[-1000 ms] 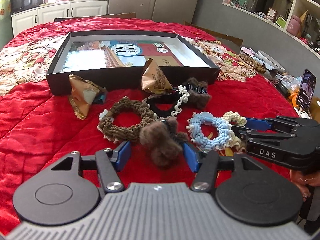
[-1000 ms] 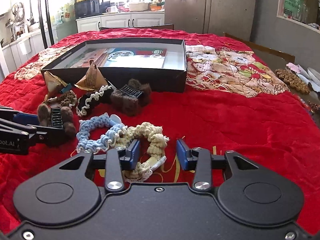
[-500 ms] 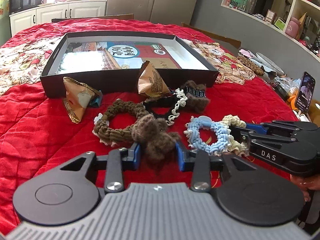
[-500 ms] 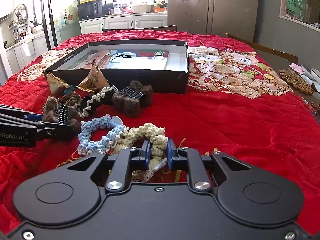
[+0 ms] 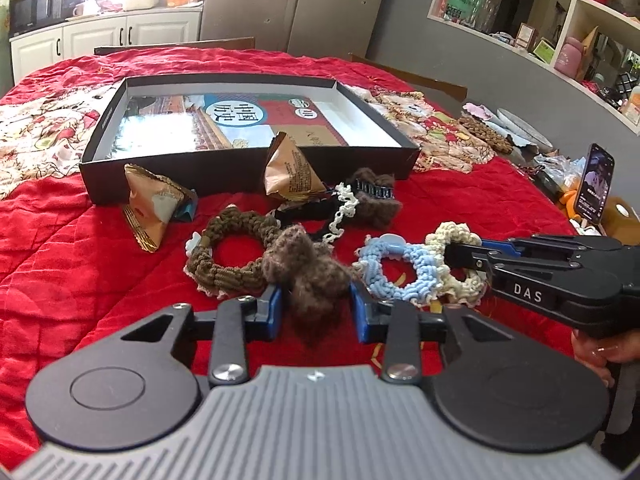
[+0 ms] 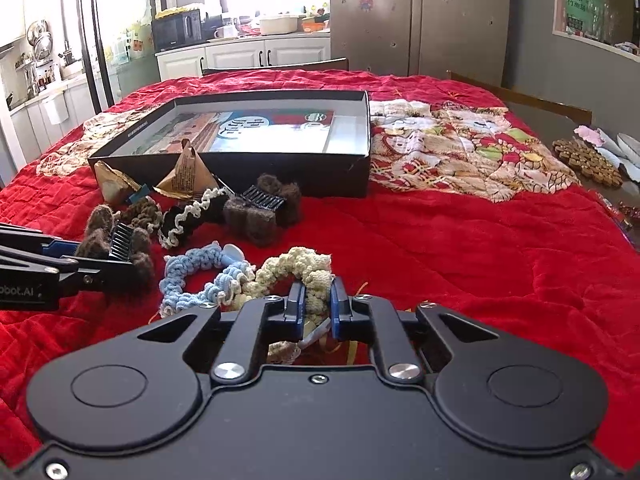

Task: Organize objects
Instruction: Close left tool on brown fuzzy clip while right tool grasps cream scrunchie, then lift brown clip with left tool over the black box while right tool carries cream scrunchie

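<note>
- The left tool (image 5: pixel 316 306) is clamped on a fuzzy brown hair claw (image 5: pixel 310 272); its blue pads (image 5: pixel 276 308) press both flanks of the fluff, having just been closing on it.
- That brown hair claw sits at the near edge of the cluster, at 6 o'clock from the black box (image 5: pixel 248 178), touching the olive-brown scrunchie (image 5: pixel 232 252) at its 9 o'clock.
- The right tool (image 6: pixel 316 304) is pinched together on the cream scrunchie (image 6: pixel 296 272), its jaws nearly touching with the knit band between them; the log bears out that they have just closed down.
- In the left wrist view the right tool (image 5: pixel 460 256) comes in from 3 o'clock, with a hand (image 5: pixel 604 352) on its grip.
- The cream scrunchie lies against the light blue scrunchie (image 6: pixel 200 276), which is at its 9 o'clock in the right wrist view.
- Toward 12 o'clock lie a black band with white trim (image 5: pixel 324 216) and a second brown hair claw (image 5: pixel 376 198).
- Two triangular snack packets (image 5: pixel 294 174) stand just before the box's near wall.
- The box is open and shallow, with a printed sheet on its floor.
- Everything rests on the red quilted cloth (image 5: pixel 80 264) covering the surface.
- A phone (image 5: pixel 594 184) stands upright at 3 o'clock, well apart.
</note>
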